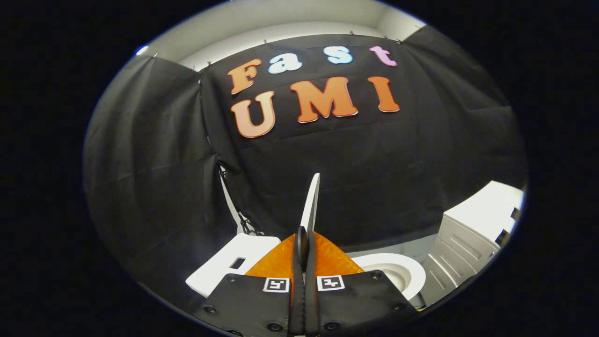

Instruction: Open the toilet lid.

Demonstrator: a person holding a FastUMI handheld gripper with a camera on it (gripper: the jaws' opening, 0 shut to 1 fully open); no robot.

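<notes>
Right now the gripper (305, 252) has its two fingers drawn close together on the thin edge of the toilet lid (312, 201), which stands raised edge-on between them and rises past their tips against the black cloth wall (374, 164). Beside the fingers on one side sits the open white toilet bowl (398, 274), on the other the white tank (224, 267), and a white cabinet (472, 234) stands beyond the bowl.
</notes>
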